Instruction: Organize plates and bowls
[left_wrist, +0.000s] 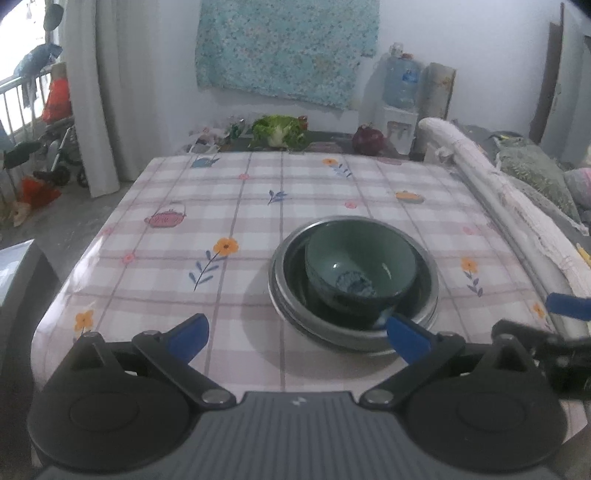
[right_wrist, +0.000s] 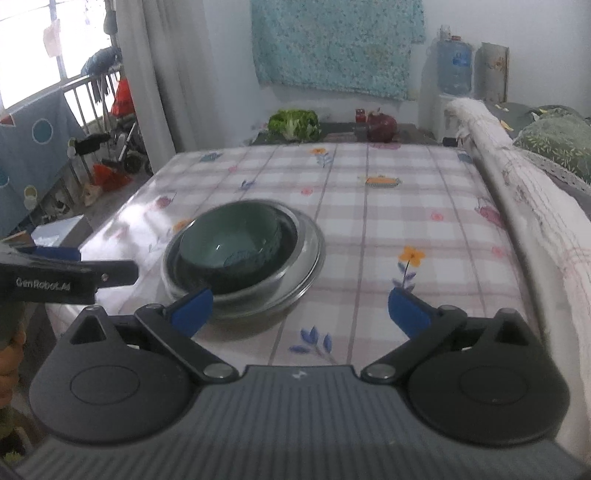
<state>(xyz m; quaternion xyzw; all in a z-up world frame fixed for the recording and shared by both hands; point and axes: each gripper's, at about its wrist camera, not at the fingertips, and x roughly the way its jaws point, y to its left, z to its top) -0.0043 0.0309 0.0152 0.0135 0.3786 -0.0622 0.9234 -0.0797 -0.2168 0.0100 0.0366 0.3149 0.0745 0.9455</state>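
A green bowl (left_wrist: 360, 264) sits inside a metal bowl (left_wrist: 354, 332), and both rest on a plate (right_wrist: 312, 254) in one stack. The stack stands on the surface (left_wrist: 236, 206), which wears a pink checked cloth with flowers, nearer its front edge than its back edge. The left gripper (left_wrist: 297, 334) hovers just in front of the stack with its fingers (left_wrist: 192, 336) spread wide and holding nothing. The right gripper (right_wrist: 299, 312) is close by, its fingers (right_wrist: 408, 312) spread wide too and holding nothing. A lettuce (left_wrist: 277, 131) lies past the far edge.
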